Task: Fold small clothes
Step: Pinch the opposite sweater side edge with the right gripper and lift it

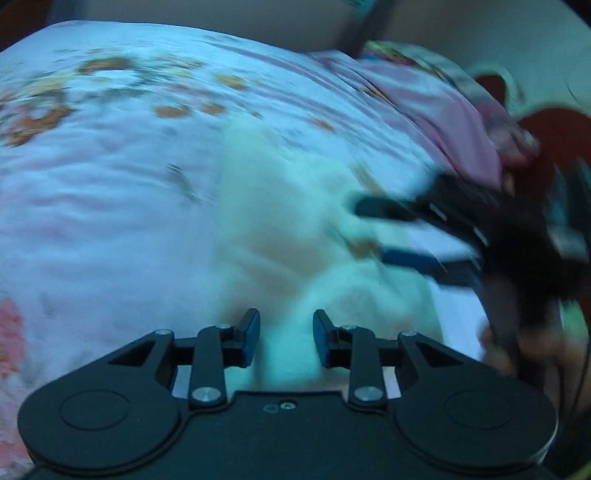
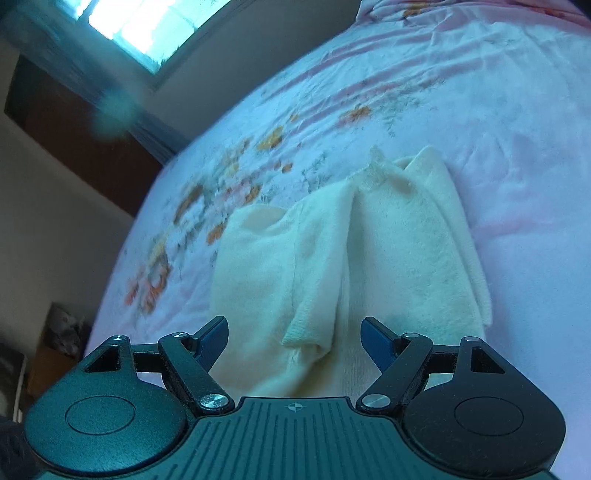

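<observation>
Where the cream-white fleecy small garment (image 2: 354, 258) lies, it spreads flat on the bed straight ahead of the right hand-held gripper (image 2: 293, 341), its two side parts folded inward so that they meet along a crease down the middle. One ribbed cuff end rests just in front of that gripper's fingers, between them and a little toward its left finger. The right hand-held gripper hangs just over the near edge of the cloth with its jaws spread wide, nothing between them.

From the left wrist view the same garment (image 1: 295, 229) appears blurred, directly ahead of the left hand-held gripper (image 1: 286, 339), whose blue-padded fingers stand apart and hold nothing. Off to that gripper's right, the right hand-held gripper (image 1: 380, 232) shows as a dark smear at the cloth's edge.

Under the garment lies the pale pink floral bedsheet (image 2: 517, 155), with orange flowers ahead and to the left. Beyond the bed's left edge is a bright window (image 2: 147, 26).
</observation>
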`<state>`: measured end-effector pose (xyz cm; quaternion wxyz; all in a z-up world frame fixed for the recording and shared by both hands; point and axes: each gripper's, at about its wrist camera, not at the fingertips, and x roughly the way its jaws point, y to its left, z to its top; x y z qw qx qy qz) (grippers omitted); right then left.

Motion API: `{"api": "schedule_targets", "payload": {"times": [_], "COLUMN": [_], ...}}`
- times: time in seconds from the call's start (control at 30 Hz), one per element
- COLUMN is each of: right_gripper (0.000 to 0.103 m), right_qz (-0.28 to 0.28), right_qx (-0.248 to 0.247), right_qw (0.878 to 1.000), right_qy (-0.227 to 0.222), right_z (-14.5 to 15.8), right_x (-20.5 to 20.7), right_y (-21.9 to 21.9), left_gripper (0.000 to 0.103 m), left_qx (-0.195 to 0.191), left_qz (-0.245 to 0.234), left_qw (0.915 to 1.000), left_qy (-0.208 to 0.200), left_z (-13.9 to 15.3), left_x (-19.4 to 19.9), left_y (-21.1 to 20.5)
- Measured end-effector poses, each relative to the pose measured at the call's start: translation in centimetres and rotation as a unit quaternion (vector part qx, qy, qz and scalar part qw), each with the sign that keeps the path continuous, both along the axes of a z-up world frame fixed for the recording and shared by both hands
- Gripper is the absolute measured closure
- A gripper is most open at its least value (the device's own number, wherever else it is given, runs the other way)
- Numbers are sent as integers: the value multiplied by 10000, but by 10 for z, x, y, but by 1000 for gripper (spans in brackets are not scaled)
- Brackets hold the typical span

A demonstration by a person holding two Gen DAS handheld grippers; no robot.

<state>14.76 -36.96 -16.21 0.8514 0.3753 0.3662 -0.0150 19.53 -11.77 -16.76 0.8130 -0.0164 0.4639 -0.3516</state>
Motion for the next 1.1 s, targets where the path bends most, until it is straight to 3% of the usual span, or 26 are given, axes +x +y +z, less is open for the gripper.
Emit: {"api": "schedule_targets", "payload": {"times": [0.13,0.2,0.23,0.33,0.43,0.67,0.7,0.8,0.87,0.9,0.93,0.97,1.0,1.1], "right_gripper": [25,71,87,87,89,89,89,89,88,83,60,29,23,24], "right_qz": [88,133,103,153,287,117,165,294,227,166,150,242,281,471], "right_qx": [-186,-337,-422,-572,-1186,-2404,-2472,-2138,-2078,-1875,-1533,-1161,-1002,-1157], "right_qw": [9996,9993,9990,9980,9912,9670,9659,9762,9774,9818,9879,9929,9946,9920], "right_qy": [172,68,96,-210,-510,-833,-748,208,305,239,165,54,6,189], "right_z": [-9,-8,-8,1,20,48,44,6,-5,-4,-3,-3,-2,-2], "right_x": [12,14,14,12,5,-33,-36,-28,-32,-35,-37,-38,-39,-41], "right_y": [7,11,14,21,32,21,18,-2,-7,-10,-14,-16,-16,-2], "left_gripper": [75,75,75,75,75,75,75,75,75,75,75,75,75,75], "left_qx": [-60,-35,12,45,89,128,124,168,168,177,197,220,231,223], "left_qz": [160,341,434,678,790,533,500,440,430,411,404,405,411,460], "left_qw": [9999,9994,9990,9976,9967,9981,9983,9986,9987,9987,9987,9986,9986,9985], "left_qy": [-19,-87,-115,-123,-157,-283,-277,-232,-222,-238,-259,-259,-235,-214], "left_z": [-2,0,0,0,1,0,-1,-6,-6,-6,-6,-6,-7,-8], "left_x": [-2,4,7,13,15,6,5,0,-1,-2,-2,-1,0,1], "left_y": [4,12,17,28,32,16,13,5,4,3,3,3,2,2]}}
